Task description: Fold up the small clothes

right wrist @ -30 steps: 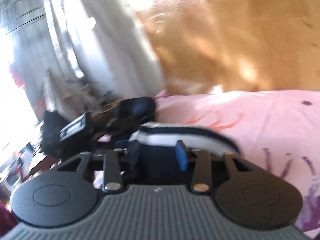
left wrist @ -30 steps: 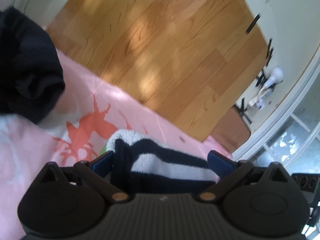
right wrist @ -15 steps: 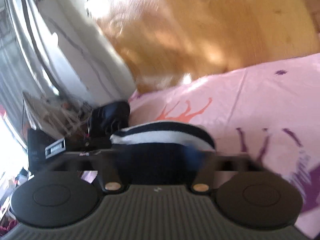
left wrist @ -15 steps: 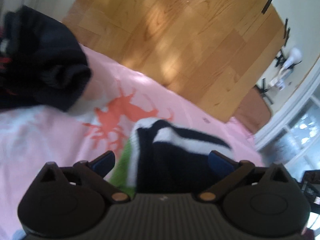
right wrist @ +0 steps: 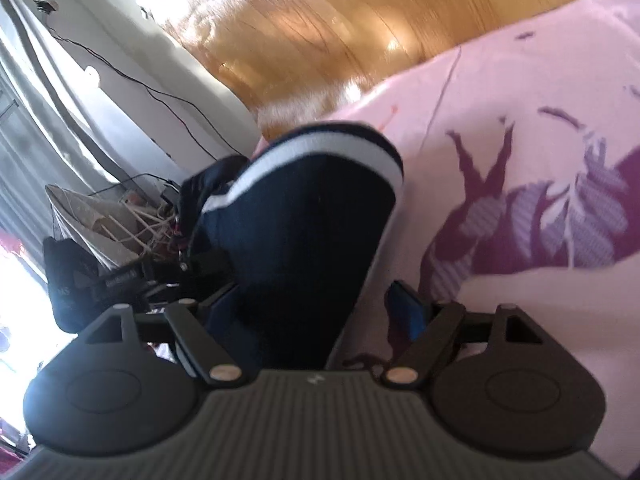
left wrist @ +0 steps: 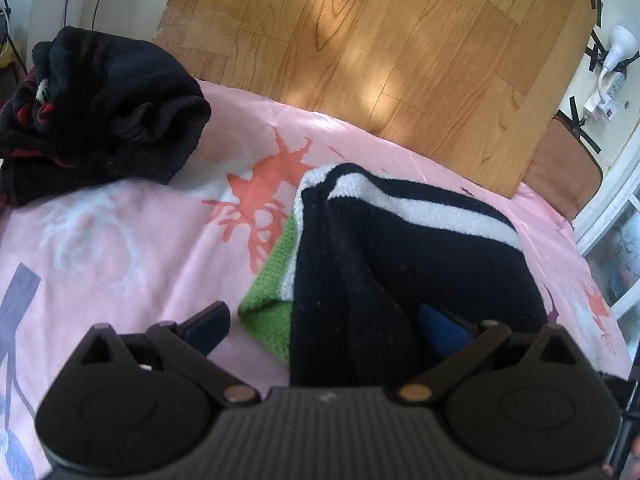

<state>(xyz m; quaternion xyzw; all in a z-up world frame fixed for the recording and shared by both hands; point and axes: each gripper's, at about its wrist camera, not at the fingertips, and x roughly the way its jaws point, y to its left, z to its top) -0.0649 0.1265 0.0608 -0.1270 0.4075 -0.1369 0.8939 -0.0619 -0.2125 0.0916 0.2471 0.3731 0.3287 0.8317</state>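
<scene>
Grippers are seen at the bottom of both views, and each one is spread wide. The left gripper (left wrist: 324,330) has its fingers far apart. Its left finger (left wrist: 208,326) lies over the pink sheet (left wrist: 120,240) and touches no cloth. Its right finger (left wrist: 440,332) is partly hidden by the dark fold of the sweater (left wrist: 400,260). The cloth lies loose between the fingers and is not pinched.

The right gripper (right wrist: 316,312) is also held apart. The sweater (right wrist: 312,220) passes up between its fingers, but a gap is seen beside the right finger (right wrist: 408,312), so nothing is squeezed. The left finger (right wrist: 224,308) is dark, and it cannot be told if it touches the cloth.

The sweater is navy with white stripes near one edge. It is folded and lies on the pink sheet of the bed. A green knit piece (left wrist: 272,300) and a bit of white cloth are seen peeking out under its left side.

Farther off, at the top left of the left view, a black garment (left wrist: 104,112) with bits of red is bunched up on the sheet, well apart from the sweater. Orange and purple shapes are printed on the sheet. Past the bed, a wood floor (left wrist: 360,40) is seen, and a white lamp (left wrist: 620,44) by the wall.
</scene>
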